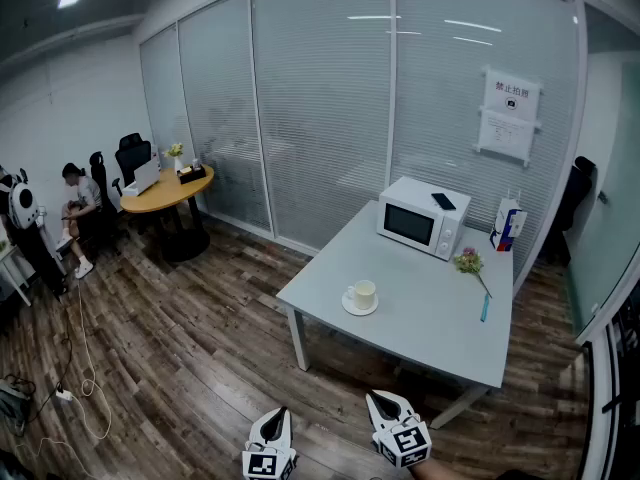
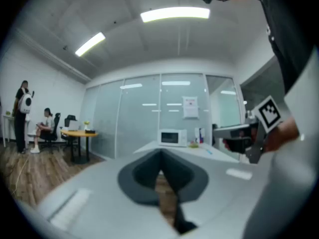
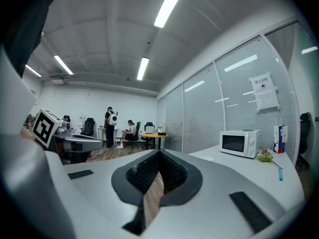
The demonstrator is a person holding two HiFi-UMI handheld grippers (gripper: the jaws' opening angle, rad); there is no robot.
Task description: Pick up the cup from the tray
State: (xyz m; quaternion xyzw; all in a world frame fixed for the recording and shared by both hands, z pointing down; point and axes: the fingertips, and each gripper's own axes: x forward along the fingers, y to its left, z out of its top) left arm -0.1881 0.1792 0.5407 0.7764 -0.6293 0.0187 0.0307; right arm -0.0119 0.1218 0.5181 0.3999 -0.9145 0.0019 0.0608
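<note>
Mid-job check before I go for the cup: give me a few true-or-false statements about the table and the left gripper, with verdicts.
1. The cup stands on a saucer on the grey table. True.
2. The left gripper grips the cup. False: its jaws are shut on nothing, and it is above the wood floor, short of the table.
3. A dark flat thing lies on top of the microwave. True.
4. The microwave's door is open. False: it is closed.
5. The flowers lie left of the cup. False: in the head view they lie to its right, near the microwave.
</note>
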